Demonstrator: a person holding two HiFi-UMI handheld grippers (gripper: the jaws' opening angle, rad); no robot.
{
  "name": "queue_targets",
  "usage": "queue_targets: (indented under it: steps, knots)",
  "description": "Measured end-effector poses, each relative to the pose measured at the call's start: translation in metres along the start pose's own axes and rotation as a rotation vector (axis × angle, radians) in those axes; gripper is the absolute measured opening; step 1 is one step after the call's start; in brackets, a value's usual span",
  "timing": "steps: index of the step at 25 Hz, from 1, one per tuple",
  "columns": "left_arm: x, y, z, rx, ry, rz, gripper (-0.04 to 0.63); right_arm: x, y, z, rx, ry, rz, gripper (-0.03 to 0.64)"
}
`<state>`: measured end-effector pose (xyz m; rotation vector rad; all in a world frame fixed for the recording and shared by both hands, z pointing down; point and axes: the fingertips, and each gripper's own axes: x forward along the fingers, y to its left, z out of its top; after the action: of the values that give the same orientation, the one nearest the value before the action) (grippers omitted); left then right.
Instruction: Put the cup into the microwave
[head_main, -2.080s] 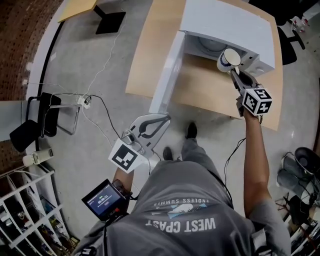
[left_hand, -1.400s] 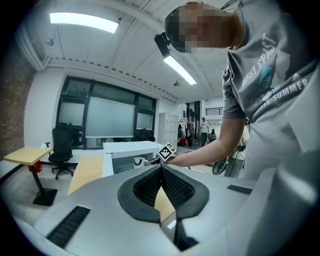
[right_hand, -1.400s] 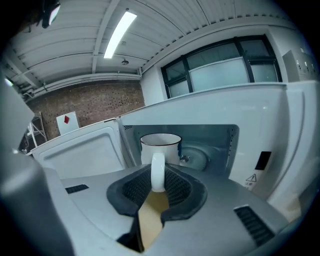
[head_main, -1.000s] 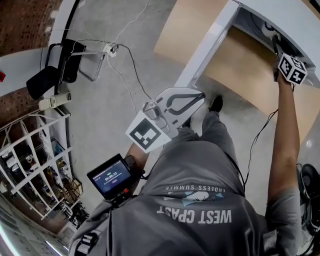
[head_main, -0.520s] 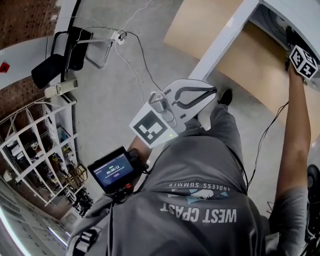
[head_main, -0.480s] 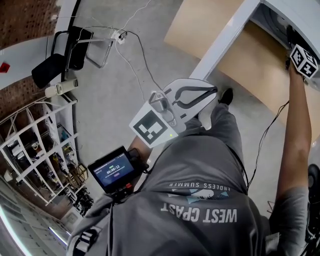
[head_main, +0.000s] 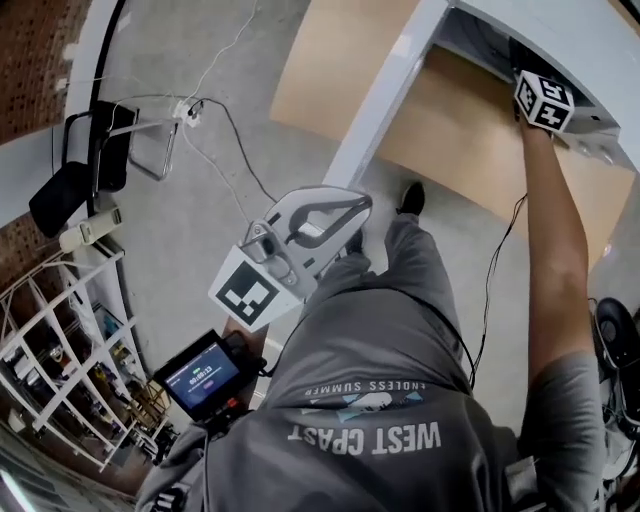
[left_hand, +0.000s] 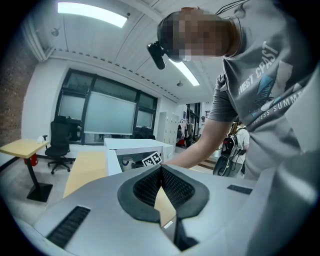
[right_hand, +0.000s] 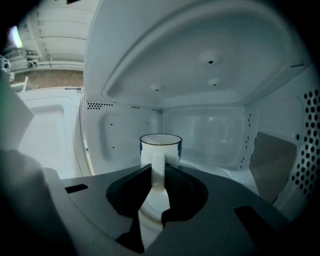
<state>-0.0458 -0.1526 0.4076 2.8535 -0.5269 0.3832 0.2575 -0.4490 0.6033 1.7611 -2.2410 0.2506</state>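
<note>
In the right gripper view, a white cup (right_hand: 160, 146) with a dark rim stands upright inside the white microwave cavity (right_hand: 210, 125). My right gripper (right_hand: 158, 172) is shut on the cup's handle. From the head view only that gripper's marker cube (head_main: 543, 100) shows, at the microwave (head_main: 570, 45) opening, and the cup is hidden inside. The microwave door (head_main: 385, 95) hangs open to the left. My left gripper (head_main: 360, 203) is held low by the person's waist, its jaws (left_hand: 161, 169) shut with nothing between them.
The microwave sits on a wooden table (head_main: 330, 50). A power strip and cables (head_main: 190, 108) lie on the grey floor at the left, near a black chair (head_main: 90, 150) and a white shelf rack (head_main: 50, 370). A small screen (head_main: 200, 378) hangs at the person's hip.
Two seconds ago the cup was held in front of the microwave opening; now the right gripper reaches inside with it. The left gripper has stayed low and shut.
</note>
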Motion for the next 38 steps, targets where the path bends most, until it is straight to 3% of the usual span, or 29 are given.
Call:
queue_targets:
  steps: [6, 11, 19, 24, 32, 38]
  knots:
    - [0.042, -0.007, 0.008, 0.034, -0.014, -0.011, 0.020, 0.000, -0.030, -0.011, -0.008, 0.001, 0.016, 0.069]
    - [0.042, 0.011, -0.001, 0.031, -0.013, 0.011, 0.020, 0.020, -0.021, -0.019, -0.033, -0.009, 0.019, 0.069]
    - [0.039, -0.005, 0.004, 0.037, -0.007, 0.015, 0.020, 0.005, -0.029, -0.017, -0.016, -0.009, -0.029, 0.069]
    - [0.037, -0.009, -0.002, 0.040, -0.002, 0.015, 0.020, 0.004, -0.029, -0.021, -0.016, 0.001, -0.003, 0.069]
    - [0.031, -0.015, -0.006, 0.043, -0.005, 0.008, 0.020, -0.002, -0.025, -0.015, -0.019, 0.002, 0.000, 0.130]
    - [0.026, -0.020, -0.006, 0.052, -0.017, -0.001, 0.020, -0.021, -0.027, -0.016, -0.023, 0.009, -0.028, 0.134]
